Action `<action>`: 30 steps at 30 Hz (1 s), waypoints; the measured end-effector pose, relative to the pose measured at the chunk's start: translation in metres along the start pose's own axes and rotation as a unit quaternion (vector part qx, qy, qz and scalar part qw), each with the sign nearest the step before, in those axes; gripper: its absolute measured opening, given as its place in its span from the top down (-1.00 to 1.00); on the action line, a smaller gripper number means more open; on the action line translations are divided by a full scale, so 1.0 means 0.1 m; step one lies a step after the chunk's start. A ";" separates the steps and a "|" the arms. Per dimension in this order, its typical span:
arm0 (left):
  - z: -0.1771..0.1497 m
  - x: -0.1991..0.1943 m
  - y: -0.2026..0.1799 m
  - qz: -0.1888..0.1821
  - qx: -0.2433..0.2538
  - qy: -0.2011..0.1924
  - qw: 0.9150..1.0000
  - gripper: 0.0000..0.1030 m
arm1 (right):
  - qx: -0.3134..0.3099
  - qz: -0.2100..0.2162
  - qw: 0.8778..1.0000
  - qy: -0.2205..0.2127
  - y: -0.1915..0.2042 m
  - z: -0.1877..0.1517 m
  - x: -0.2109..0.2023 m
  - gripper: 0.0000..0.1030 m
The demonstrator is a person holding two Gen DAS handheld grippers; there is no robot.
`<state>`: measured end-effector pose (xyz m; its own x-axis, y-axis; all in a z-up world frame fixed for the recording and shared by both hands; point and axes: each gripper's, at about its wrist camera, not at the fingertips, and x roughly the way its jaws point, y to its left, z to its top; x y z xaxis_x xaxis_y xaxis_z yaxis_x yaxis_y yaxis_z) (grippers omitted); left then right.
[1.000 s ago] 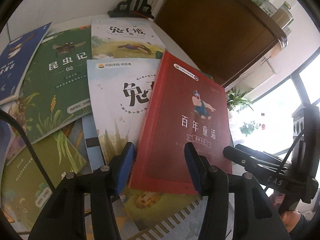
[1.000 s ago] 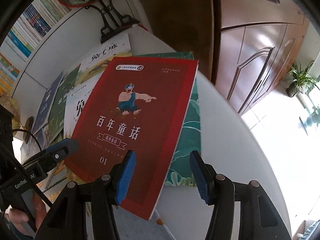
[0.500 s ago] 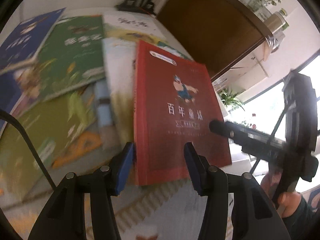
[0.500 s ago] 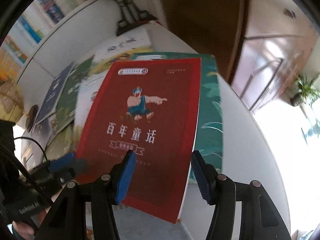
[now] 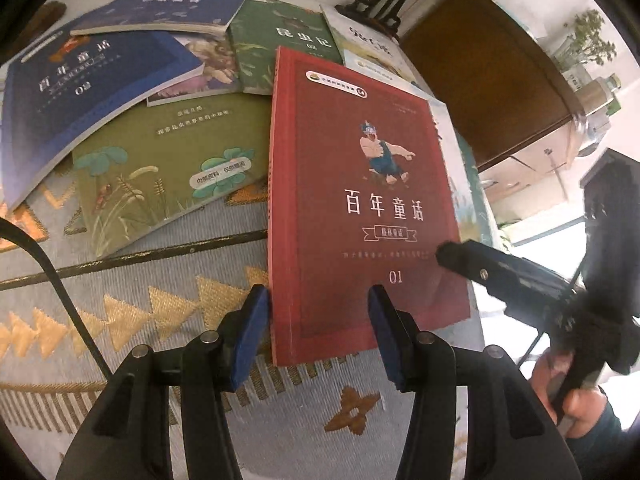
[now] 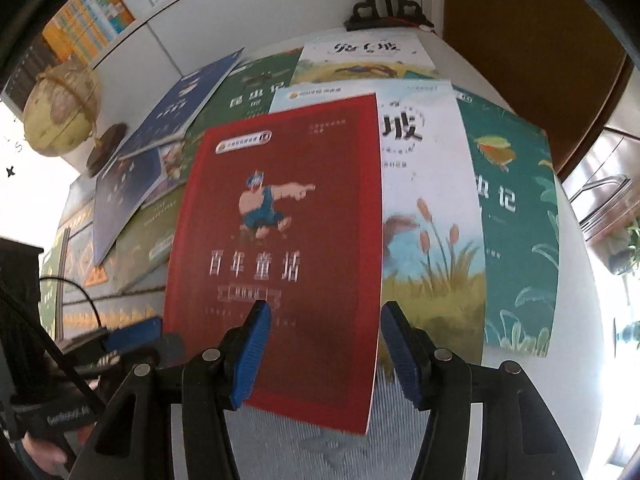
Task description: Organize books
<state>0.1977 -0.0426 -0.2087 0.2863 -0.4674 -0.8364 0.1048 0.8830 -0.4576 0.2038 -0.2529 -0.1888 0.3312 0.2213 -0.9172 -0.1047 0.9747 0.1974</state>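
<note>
Room: a shelf of book spines [image 6: 100, 12] runs along the far left wall. A brown wooden cabinet [image 5: 480, 92] stands at the far right, and its lower part is cut off by the desk edge. The daylight to the right is too bright to read.
Desk: the round-edged white desk [image 6: 580, 300] is bare only along its right side.
Cloth: a grey woven cloth with orange triangles [image 5: 160, 292] covers the near part of the desk, and its far end is hidden under books.
Spread of books: a teal-green leaf-patterned book [image 6: 516, 220], a pale reed-painted book [image 6: 432, 208], an olive clover-printed book [image 5: 160, 152] and a navy book marked 02 [image 5: 80, 88] overlap, each partly covered.
Red book: the red paperback marked 01 [image 5: 360, 208] lies face up at the middle. Its right edge lies over the pale book and its near end over the cloth. It is blurred in the right wrist view.
Left hand-held gripper [image 5: 318, 320]: released, with nothing pinched. Its left pad is at the red book's spine and its right pad is over the cover; whether the tips press down is unclear.
Right hand-held gripper [image 6: 326, 340]: released, jaws apart over the red book's near right edge. From the left it shows one fingertip at the cover.
Hand [image 5: 576, 400]: grips the right handle and is cut off by the picture edge.
Small things: a yellowed globe [image 6: 60, 108] stands at the far left, and a black carved stand [image 6: 384, 4] at the far edge has its top cropped.
</note>
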 end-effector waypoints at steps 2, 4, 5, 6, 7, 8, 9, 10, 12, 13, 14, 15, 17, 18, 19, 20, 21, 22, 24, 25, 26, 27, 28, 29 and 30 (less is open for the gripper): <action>0.01 0.01 -0.03 0.009 -0.002 -0.002 1.000 0.07 | -0.006 -0.003 1.000 0.001 0.01 -0.03 0.01 -0.09; 0.03 -0.04 -0.02 0.001 -0.015 -0.009 1.000 0.07 | -0.006 0.002 1.000 0.001 -0.01 -0.04 0.04 -0.09; 0.05 -0.11 -0.02 -0.014 -0.021 -0.016 1.000 0.07 | -0.003 0.005 1.000 0.001 -0.03 -0.05 0.04 -0.09; 0.06 -0.20 0.00 -0.037 -0.028 -0.024 0.999 0.07 | 0.001 0.008 1.000 0.001 -0.06 -0.05 0.04 -0.09; 0.07 -0.30 0.01 -0.069 -0.040 -0.034 0.996 0.07 | 0.004 0.011 1.000 0.002 -0.09 -0.05 0.04 -0.09; 0.09 -0.40 0.03 -0.109 -0.056 -0.045 0.991 0.07 | 0.009 0.017 1.000 0.001 -0.12 -0.04 0.03 -0.09; 0.10 -0.47 0.05 -0.144 -0.073 -0.055 0.985 0.07 | 0.018 0.028 0.999 0.000 -0.17 -0.03 0.02 -0.09; 0.11 -0.50 0.06 -0.164 -0.084 -0.061 0.981 0.07 | 0.028 0.042 0.999 0.000 -0.22 -0.02 0.01 -0.09; 0.13 -0.44 0.04 -0.174 -0.095 -0.061 0.978 0.07 | 0.041 0.062 0.997 -0.002 -0.28 -0.02 0.00 -0.09; 0.14 -0.36 0.00 -0.164 -0.096 -0.056 0.980 0.07 | 0.046 0.071 0.996 -0.003 -0.31 -0.02 0.00 -0.09; 0.14 -0.28 -0.02 -0.153 -0.096 -0.048 0.982 0.11 | 0.049 0.077 0.996 -0.004 -0.32 -0.02 0.00 -0.09; 0.13 -0.17 -0.04 -0.148 -0.099 -0.037 0.983 0.21 | 0.051 0.083 0.995 -0.005 -0.33 -0.02 -0.01 -0.09; 0.13 -0.05 -0.10 -0.148 -0.105 -0.029 0.983 0.39 | 0.052 0.087 0.995 -0.006 -0.33 -0.02 0.00 -0.09; 0.12 -0.02 -0.15 -0.145 -0.105 -0.029 0.983 0.56 | 0.052 0.088 0.995 -0.005 -0.33 -0.01 -0.01 -0.09; 0.13 -0.01 -0.19 -0.140 -0.104 -0.031 0.984 0.74 | 0.052 0.090 0.995 -0.004 -0.33 -0.01 -0.01 -0.09; 0.14 -0.02 -0.20 -0.143 -0.107 -0.034 0.983 0.79 | 0.053 0.093 0.994 -0.002 -0.34 -0.01 -0.01 -0.09; 0.14 -0.06 -0.20 -0.153 -0.112 -0.036 0.981 0.83 | 0.057 0.097 0.994 0.002 -0.36 0.00 -0.01 -0.09; 0.16 -0.10 -0.19 -0.171 -0.120 -0.037 0.977 0.83 | 0.064 0.105 0.992 0.010 -0.38 0.01 -0.01 -0.09; 0.19 -0.19 -0.15 -0.208 -0.136 -0.037 0.968 0.81 | 0.089 0.145 0.985 0.022 -0.49 0.00 -0.04 -0.14; 0.20 -0.22 -0.15 -0.229 -0.148 -0.039 0.961 0.81 | 0.105 0.164 0.981 0.026 -0.54 -0.01 -0.04 -0.22; 0.21 -0.23 -0.13 -0.246 -0.158 -0.039 0.956 0.81 | 0.129 0.192 0.972 0.028 -0.63 -0.02 -0.04 -0.32; 0.22 -0.25 -0.11 -0.261 -0.168 -0.039 0.950 0.81 | 0.153 0.218 0.963 0.031 -0.71 -0.03 -0.03 -0.38; 0.23 -0.24 -0.09 -0.274 -0.179 -0.039 0.944 0.81 | 0.171 0.239 0.955 0.033 -0.77 -0.03 0.00 -0.41; 0.23 -0.22 -0.09 -0.282 -0.184 -0.037 0.941 0.81 | 0.194 0.268 0.943 0.035 -0.84 -0.04 0.03 -0.41; 0.22 -0.20 -0.09 -0.284 -0.188 -0.034 0.940 0.81 | 0.210 0.292 0.932 0.036 -0.88 -0.04 0.06 -0.41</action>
<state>0.2121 -0.0397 -0.1812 0.3479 -0.8437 -0.4088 -0.0801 0.4077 -0.9096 0.2109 -0.3372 -0.2133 0.2676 0.7304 -0.6284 0.1337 0.6177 0.7749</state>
